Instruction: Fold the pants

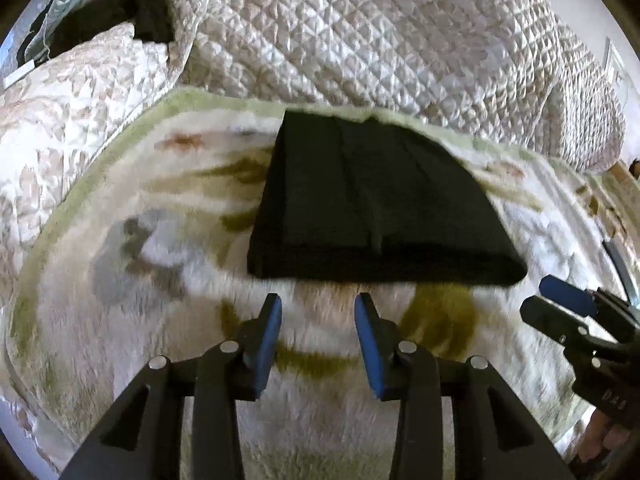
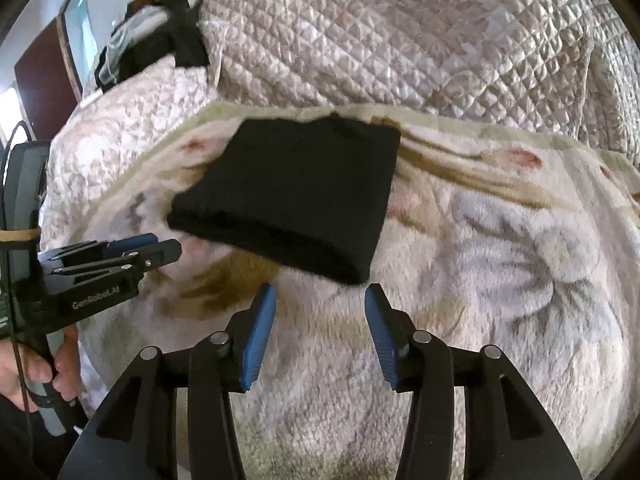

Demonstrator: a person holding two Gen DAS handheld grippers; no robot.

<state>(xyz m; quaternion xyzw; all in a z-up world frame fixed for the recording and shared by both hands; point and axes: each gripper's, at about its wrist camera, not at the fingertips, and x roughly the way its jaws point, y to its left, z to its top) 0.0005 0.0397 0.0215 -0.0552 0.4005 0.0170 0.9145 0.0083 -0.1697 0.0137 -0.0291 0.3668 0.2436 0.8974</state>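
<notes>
The black pants (image 1: 376,204) are lying folded into a compact block on the fluffy floral blanket (image 1: 120,280), just short of its far edge. The left gripper (image 1: 318,304) is hovering just before the pants, jaws parted and empty. The right gripper (image 2: 320,294) is hanging beside it, jaws likewise apart, gripping nothing.

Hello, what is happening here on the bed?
A person holds a gripper in each hand over a fleece blanket. The black pants lie on it folded into a compact rectangle. The left gripper and right gripper are both open and empty, just short of the pants' near edge, touching nothing.
</notes>
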